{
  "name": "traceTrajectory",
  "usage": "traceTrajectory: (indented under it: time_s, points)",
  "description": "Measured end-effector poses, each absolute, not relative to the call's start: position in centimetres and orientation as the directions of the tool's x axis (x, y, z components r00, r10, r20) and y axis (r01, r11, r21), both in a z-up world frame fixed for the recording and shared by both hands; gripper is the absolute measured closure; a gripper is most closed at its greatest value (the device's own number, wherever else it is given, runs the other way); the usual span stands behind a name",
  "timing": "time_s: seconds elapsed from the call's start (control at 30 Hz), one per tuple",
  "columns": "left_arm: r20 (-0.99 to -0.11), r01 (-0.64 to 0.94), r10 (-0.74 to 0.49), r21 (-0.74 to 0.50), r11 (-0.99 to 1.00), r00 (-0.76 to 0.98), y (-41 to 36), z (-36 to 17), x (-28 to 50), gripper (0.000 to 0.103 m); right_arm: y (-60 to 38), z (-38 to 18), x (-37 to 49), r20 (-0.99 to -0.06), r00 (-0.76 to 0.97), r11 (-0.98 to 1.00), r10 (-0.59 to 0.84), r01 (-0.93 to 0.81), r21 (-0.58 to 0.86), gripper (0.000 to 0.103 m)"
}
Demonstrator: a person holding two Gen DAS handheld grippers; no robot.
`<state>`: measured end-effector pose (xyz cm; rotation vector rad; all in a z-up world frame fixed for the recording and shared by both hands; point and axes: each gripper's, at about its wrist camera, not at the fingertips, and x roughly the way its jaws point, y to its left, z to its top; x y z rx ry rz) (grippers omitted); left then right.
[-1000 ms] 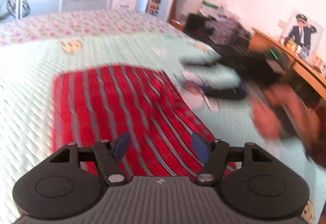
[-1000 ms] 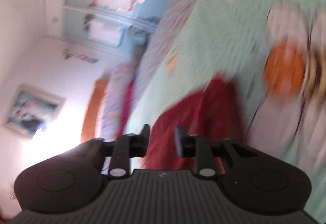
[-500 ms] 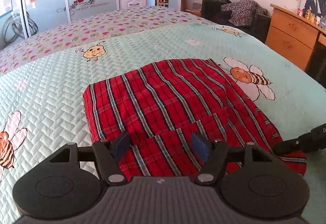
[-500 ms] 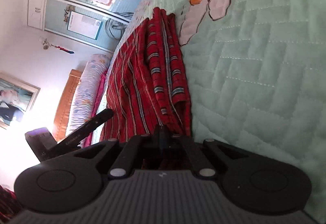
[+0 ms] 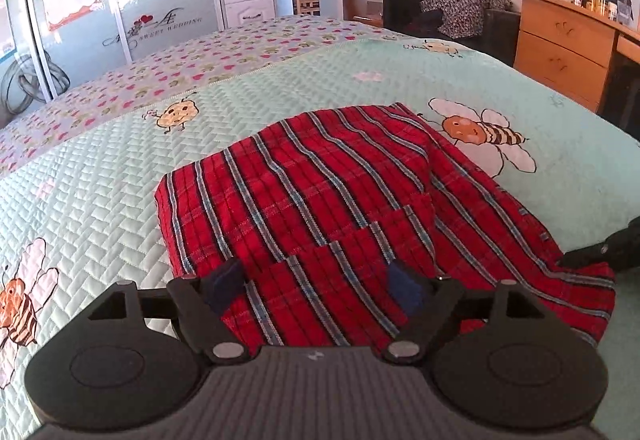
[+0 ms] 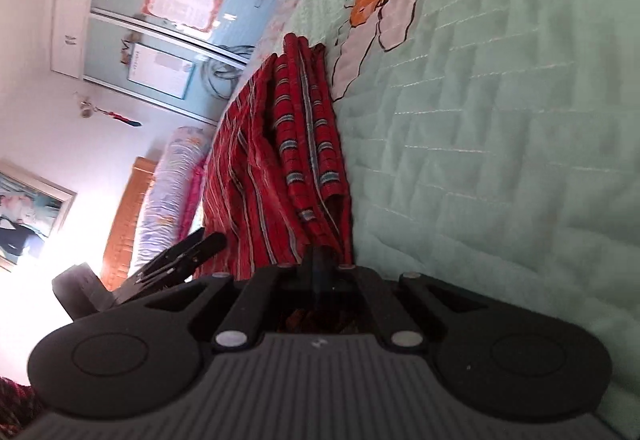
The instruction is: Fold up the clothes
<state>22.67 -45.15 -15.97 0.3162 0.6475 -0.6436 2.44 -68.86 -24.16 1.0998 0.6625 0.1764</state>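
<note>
Now left tool (image 5: 316, 290) spread wide, opening, over plaid shirt (image 5: 320, 200) hem; right tool (image 6: 320, 264) pinching corner.

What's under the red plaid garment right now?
The red plaid garment lies on the mint quilted bedspread, beside a printed bee. Its own folded layers stack at the near edge. Whatever lies beneath the cloth itself is covered and can't be seen.

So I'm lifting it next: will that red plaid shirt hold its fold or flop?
Probably flop: the red plaid shirt lies in soft layers on the quilt, edges bunched at the right gripper. Likely light; thin cloth. Stacked folds may slide apart.
</note>
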Motion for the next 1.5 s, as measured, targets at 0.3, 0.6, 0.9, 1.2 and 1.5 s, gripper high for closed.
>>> traceTrajectory:
  time_s: [0.3,0.6,0.9,1.2,1.5]
  points:
    - [-0.643,0.635,-0.442,0.09,0.767,0.625,-45.4,-16.0,22.4,0.021,-65.8,-18.6,4.6,-0.453,0.8,0.688,0.392,0.072,0.722,0.073]
    - [-0.637,0.628,-0.43,0.11,0.77,0.639,-46.0,-16.3,22.1,0.016,-62.7,-17.3,1.4,-0.575,0.752,0.837,0.321,0.059,0.544,0.062]
    - [-0.645,0.624,-0.415,0.124,0.771,0.641,-46.4,-16.3,22.1,0.012,-63.3,-18.4,1.4,-0.587,0.731,0.788,0.348,0.111,0.605,0.099]
    - [-0.65,0.638,-0.415,0.142,0.757,0.637,-47.0,-16.5,21.6,0.01,-65.3,-23.3,-2.4,-0.499,0.785,0.544,0.367,0.254,0.8,0.103]
    - [-0.644,0.639,-0.428,0.125,0.759,0.635,-46.7,-16.6,21.7,0.009,-66.0,-15.9,1.3,-0.514,0.81,0.738,0.281,0.16,0.656,0.06]
